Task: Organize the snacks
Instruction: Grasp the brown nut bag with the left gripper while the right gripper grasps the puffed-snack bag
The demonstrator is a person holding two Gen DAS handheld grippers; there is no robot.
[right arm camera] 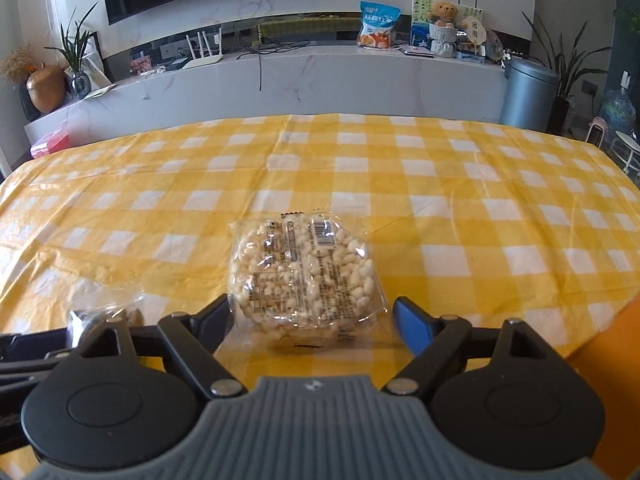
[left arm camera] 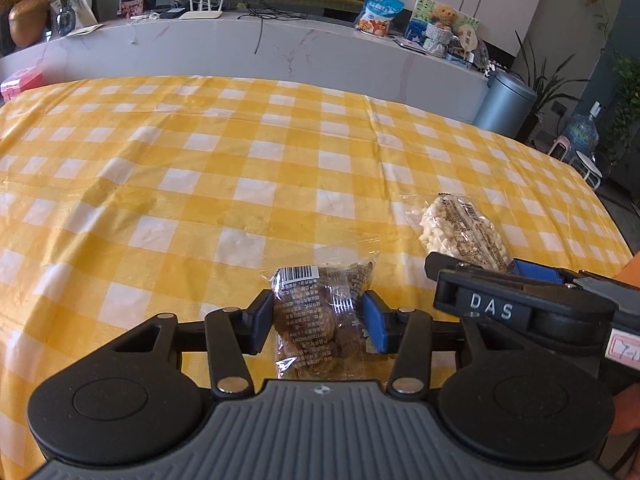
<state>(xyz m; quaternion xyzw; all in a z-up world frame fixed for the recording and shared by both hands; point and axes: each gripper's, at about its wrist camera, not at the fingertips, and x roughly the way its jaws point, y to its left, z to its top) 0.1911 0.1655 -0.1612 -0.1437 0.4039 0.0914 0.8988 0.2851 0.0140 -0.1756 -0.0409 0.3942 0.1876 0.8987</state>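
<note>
Jaws: left gripper (left arm camera: 318,316) is clamping the brown snack pack (left arm camera: 320,320); right gripper (right arm camera: 312,316) is straddling, wide, the puffed-rice pack (right arm camera: 304,276) at lower centre; neither is sorted yet.

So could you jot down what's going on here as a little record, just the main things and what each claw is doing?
surface: table under a yellow checked tablecloth
left gripper: shut on the brown snack packet
right gripper: open, jaws on either side of the puffed rice cake packet, its right pad clear of the wrapper
rice cake packet: lying flat on the cloth
packets: apart, brown one to the left
background: blue snack bag on the marble counter
</note>
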